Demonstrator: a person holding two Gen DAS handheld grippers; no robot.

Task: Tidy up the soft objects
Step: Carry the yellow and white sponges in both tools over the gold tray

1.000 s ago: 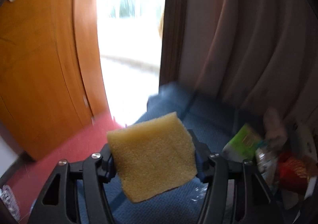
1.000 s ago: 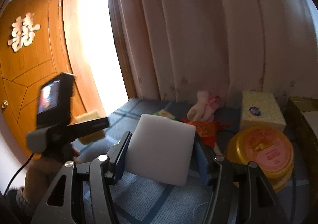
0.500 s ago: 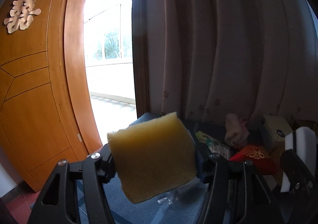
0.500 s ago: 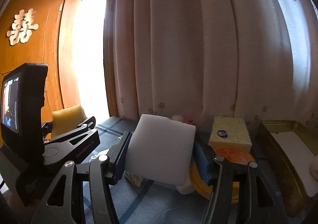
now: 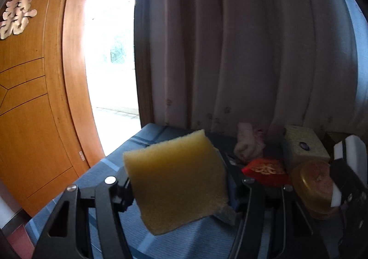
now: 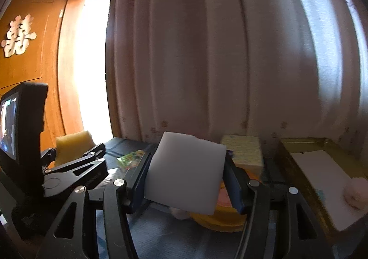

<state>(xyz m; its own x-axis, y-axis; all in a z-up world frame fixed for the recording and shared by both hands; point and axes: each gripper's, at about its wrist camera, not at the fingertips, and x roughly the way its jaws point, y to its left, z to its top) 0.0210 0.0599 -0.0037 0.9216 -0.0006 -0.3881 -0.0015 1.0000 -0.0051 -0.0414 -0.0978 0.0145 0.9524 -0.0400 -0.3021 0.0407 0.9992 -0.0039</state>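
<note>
My left gripper [image 5: 179, 180] is shut on a yellow sponge [image 5: 177, 180], held above the blue table. That sponge [image 6: 73, 146] and the left gripper [image 6: 76, 164] also show at the left of the right wrist view. A white foam block [image 6: 186, 171] sits clamped in my right gripper [image 6: 186, 178], which is shut on it. The same block [image 5: 349, 157] appears at the right edge of the left wrist view. A pink and cream soft toy [image 5: 248, 144] lies at the back of the table by the curtain.
The blue table [image 5: 119, 160] carries a red pouch [image 5: 264, 170], a round yellow tin [image 5: 315, 183], a yellow tissue box [image 6: 243, 151] and a green packet [image 6: 131, 157]. A gold tray [image 6: 296, 162] with white lining holds a pink soft item [image 6: 355, 192]. A curtain [image 6: 218, 52] hangs behind; a wooden door [image 5: 27, 98] stands left.
Both views have swung right and up, from the doorway and floor toward the curtain and table clutter. The gold tray has come into the right view. Both grips are unchanged.
</note>
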